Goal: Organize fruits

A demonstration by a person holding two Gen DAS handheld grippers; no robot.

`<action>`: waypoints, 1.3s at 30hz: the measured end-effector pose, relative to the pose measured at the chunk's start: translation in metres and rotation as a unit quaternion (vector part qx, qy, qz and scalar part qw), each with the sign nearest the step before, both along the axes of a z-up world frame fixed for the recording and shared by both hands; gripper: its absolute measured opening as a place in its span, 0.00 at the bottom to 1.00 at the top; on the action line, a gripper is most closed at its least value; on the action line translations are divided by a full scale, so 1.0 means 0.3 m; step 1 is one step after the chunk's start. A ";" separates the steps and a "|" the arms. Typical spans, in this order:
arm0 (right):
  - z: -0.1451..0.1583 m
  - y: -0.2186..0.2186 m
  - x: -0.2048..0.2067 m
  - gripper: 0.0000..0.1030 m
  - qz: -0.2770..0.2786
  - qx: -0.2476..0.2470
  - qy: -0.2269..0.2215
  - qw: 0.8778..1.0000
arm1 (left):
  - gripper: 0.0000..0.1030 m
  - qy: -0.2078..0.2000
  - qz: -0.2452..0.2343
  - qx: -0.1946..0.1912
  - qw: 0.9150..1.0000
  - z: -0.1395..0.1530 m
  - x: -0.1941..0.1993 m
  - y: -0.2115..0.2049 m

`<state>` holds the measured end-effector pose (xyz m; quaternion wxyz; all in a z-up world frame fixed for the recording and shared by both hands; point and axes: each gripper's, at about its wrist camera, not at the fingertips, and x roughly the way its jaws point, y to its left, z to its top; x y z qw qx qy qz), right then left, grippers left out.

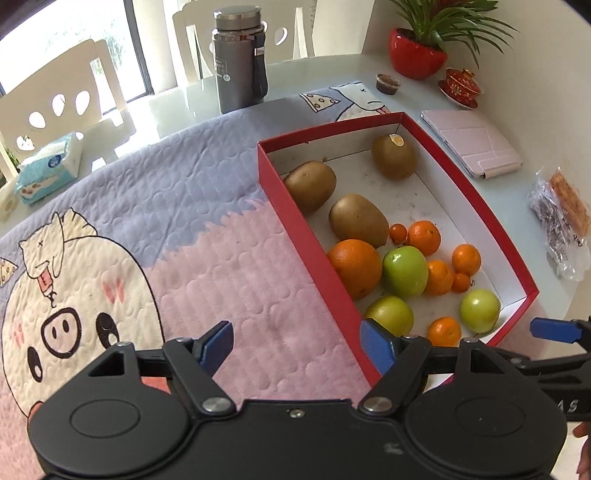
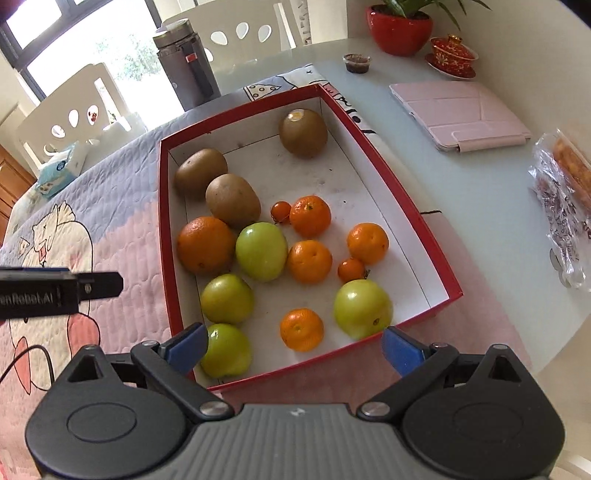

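A red box (image 2: 162, 206) with a white floor sits on the cartoon quilt (image 1: 184, 258). It holds three brown kiwis (image 2: 232, 199), a large orange (image 2: 205, 243), several green apples (image 2: 261, 251), several mandarins (image 2: 309, 216) and small red-orange fruits (image 2: 280, 211). My right gripper (image 2: 293, 347) hangs open over the box's near end; a green apple (image 2: 225, 350) and a mandarin (image 2: 301, 329) lie below, between its blue pads, untouched. My left gripper (image 1: 297, 345) is open and empty over the pink quilt, its right pad beside the box's (image 1: 295, 221) near left wall.
A grey flask (image 1: 238, 59) and a tissue pack (image 1: 48, 170) stand behind the quilt. On the glass table right of the box lie a pink tablet case (image 2: 458, 114), a plastic snack bag (image 2: 565, 199), a red plant pot (image 2: 400, 29), a red lidded cup (image 2: 452, 55) and a small tub (image 2: 356, 62). White chairs stand behind.
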<state>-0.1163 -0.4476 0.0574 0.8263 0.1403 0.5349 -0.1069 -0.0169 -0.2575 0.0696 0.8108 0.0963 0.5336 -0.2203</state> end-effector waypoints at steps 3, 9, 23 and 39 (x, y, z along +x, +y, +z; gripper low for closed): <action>0.004 0.003 -0.010 0.98 -0.006 0.000 -0.004 1.000 | 0.87 0.001 0.001 -0.001 1.000 0.000 -0.013 0.007; 0.013 0.006 -0.017 0.98 -0.009 0.002 -0.009 1.000 | 0.87 -0.001 -0.001 -0.001 1.000 0.004 -0.029 0.017; 0.029 0.019 -0.017 0.98 -0.006 0.003 -0.017 1.000 | 0.87 0.000 0.005 -0.001 1.000 0.009 -0.034 0.028; 0.035 0.001 -0.023 0.98 -0.024 0.009 -0.036 0.999 | 0.87 0.002 0.008 0.004 1.000 0.000 -0.029 0.027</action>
